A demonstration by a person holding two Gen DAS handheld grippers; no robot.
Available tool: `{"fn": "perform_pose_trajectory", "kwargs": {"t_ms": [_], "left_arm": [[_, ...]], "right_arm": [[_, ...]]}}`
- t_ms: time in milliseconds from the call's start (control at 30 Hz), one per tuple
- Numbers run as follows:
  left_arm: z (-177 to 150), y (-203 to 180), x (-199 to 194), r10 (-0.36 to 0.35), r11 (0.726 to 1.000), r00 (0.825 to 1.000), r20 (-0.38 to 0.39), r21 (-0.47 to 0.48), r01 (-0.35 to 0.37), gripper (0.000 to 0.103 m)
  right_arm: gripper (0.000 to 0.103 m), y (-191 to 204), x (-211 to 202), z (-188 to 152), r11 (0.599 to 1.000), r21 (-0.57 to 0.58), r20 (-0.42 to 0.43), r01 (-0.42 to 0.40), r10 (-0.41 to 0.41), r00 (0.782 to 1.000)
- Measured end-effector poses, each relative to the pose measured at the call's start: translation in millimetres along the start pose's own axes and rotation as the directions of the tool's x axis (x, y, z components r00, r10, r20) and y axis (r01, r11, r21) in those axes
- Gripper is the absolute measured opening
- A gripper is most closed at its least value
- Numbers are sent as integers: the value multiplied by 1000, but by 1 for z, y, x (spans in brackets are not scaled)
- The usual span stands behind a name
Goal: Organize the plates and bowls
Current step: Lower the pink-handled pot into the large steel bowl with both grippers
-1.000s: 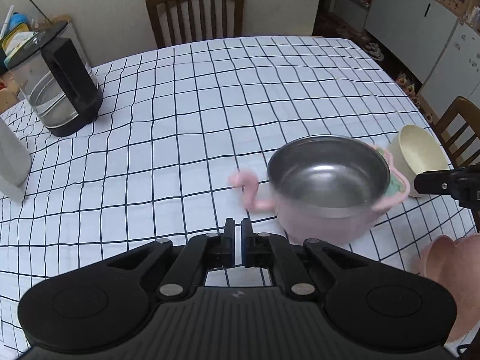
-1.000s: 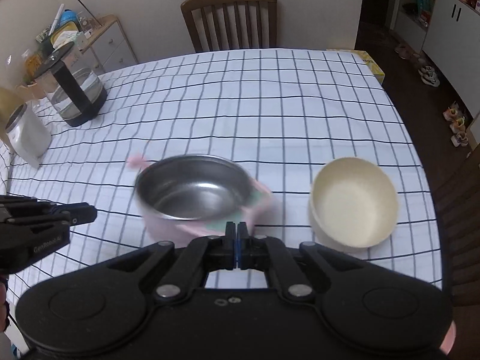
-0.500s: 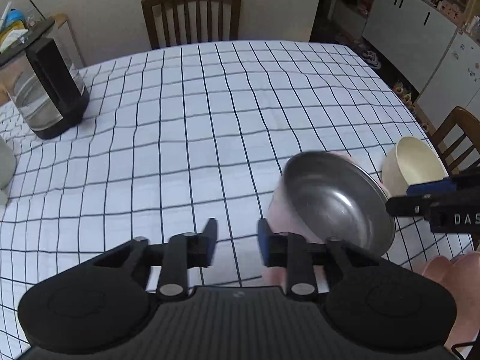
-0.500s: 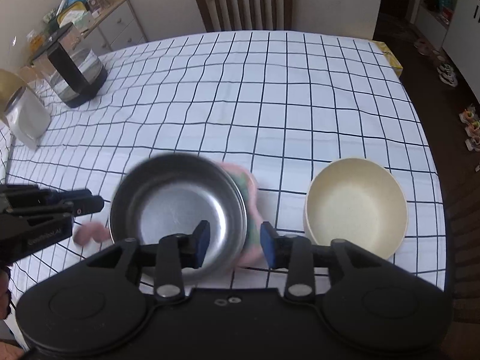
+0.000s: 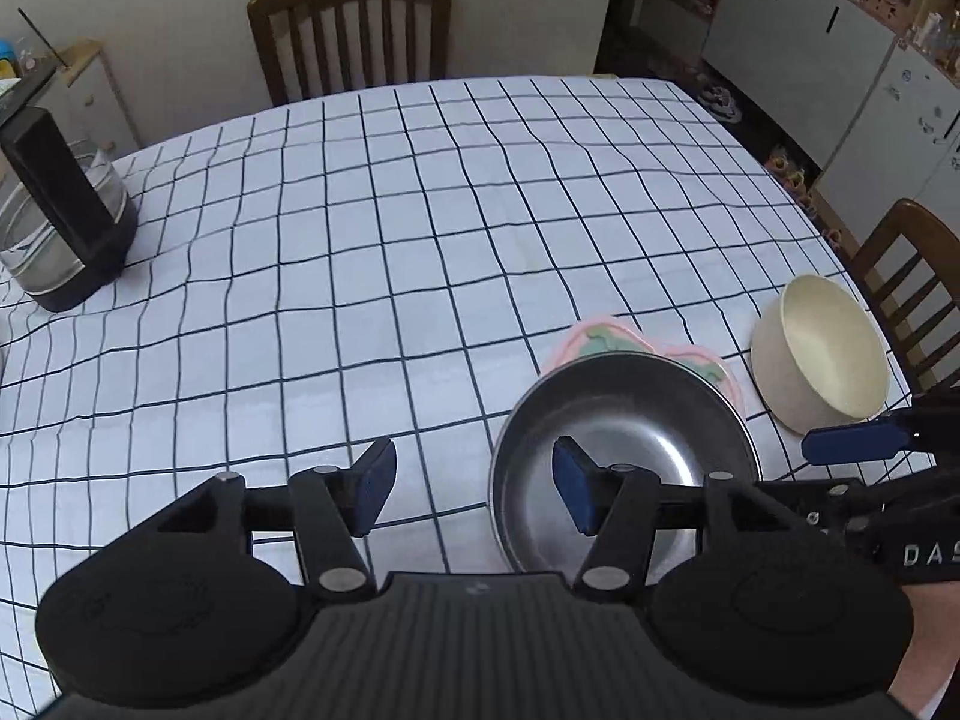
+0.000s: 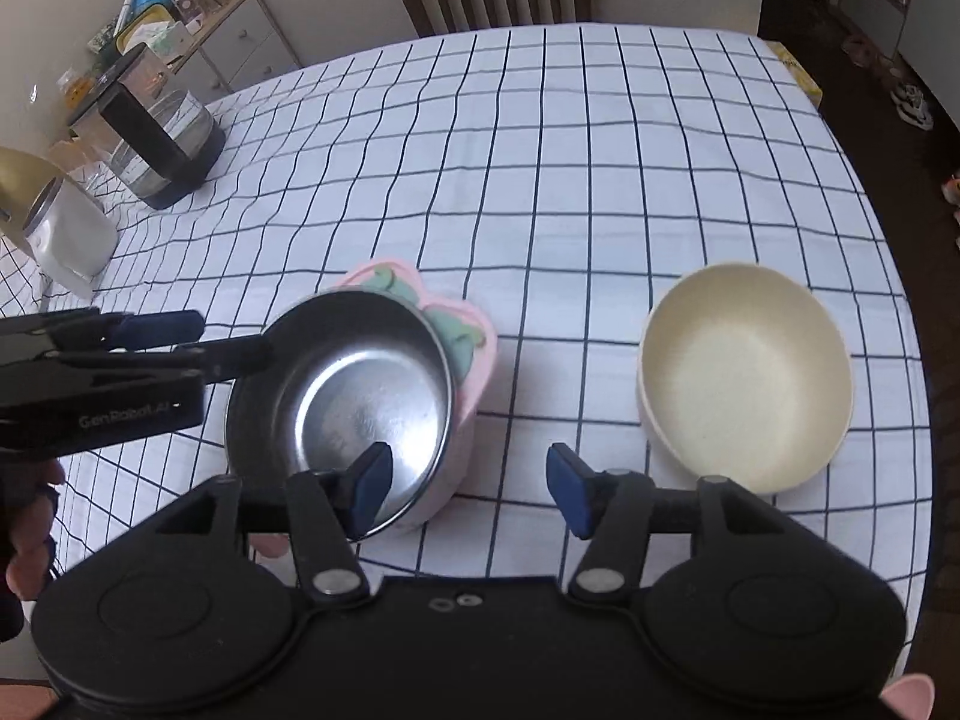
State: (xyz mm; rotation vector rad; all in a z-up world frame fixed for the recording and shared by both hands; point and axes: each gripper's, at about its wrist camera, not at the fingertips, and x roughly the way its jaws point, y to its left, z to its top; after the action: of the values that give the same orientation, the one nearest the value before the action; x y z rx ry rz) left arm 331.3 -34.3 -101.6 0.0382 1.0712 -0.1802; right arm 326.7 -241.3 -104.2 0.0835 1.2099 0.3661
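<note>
two bowls sit on the checked tablecloth [image 6: 600,150], near its front edge: a steel-lined pink bowl [image 6: 360,396] with a flamingo-shaped trim, and a cream bowl [image 6: 744,372] apart to its right. the left gripper [image 5: 474,489] and right gripper [image 6: 468,489] flank the pink bowl, one on each side. both sets of jaws have just been opening and stand part-wide. each has one finger above the steel basin, gripping nothing. my guess: they straddle opposite rims to lift it level and nest it with the cream one.
</note>
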Motion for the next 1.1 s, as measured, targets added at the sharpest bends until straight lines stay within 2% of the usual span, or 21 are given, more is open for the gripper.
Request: {"fn": "perform_pose_trajectory", "kwargs": {"t_ms": [100,200,267,333,367,467,533,600,733,1100], "left_arm": [[-2,-4,8,3,1000,1000,-19,13,-3,57],[-4,-4,15,6,1000,999,-35,9,-5,56],[-5,-3,17,-2,1000,999,-42,2,2,48],[-5,-3,19,-5,1000,999,-51,-3,5,36],[-5,-3,19,-3,1000,999,-53,0,3,33],[-5,-4,22,5,1000,998,-60,7,-5,29],[-6,-5,25,10,1000,998,-69,13,-9,18],[-6,-5,25,18,1000,997,-69,13,-17,13],[-7,-5,23,5,1000,998,-64,11,-4,4],[-10,-7,1,11,1000,999,-32,-3,-11,4]], "right_arm": [[56,3,5,-2,1000,9,-14,0,0,1000],[50,6,10,-4,1000,14,-26,-2,3,1000],[46,9,12,-4,1000,16,-27,-8,9,1000],[44,11,14,-4,1000,20,-29,-8,9,1000],[44,12,14,-4,1000,25,-30,-7,8,1000],[30,13,17,-3,999,34,-38,-5,6,999],[24,13,19,-2,999,41,-40,5,-4,999],[17,13,20,-2,999,48,-39,7,-5,999],[15,15,19,-2,998,51,-23,26,-25,999],[12,20,13,-2,996,75,7,46,-47,999]]}}
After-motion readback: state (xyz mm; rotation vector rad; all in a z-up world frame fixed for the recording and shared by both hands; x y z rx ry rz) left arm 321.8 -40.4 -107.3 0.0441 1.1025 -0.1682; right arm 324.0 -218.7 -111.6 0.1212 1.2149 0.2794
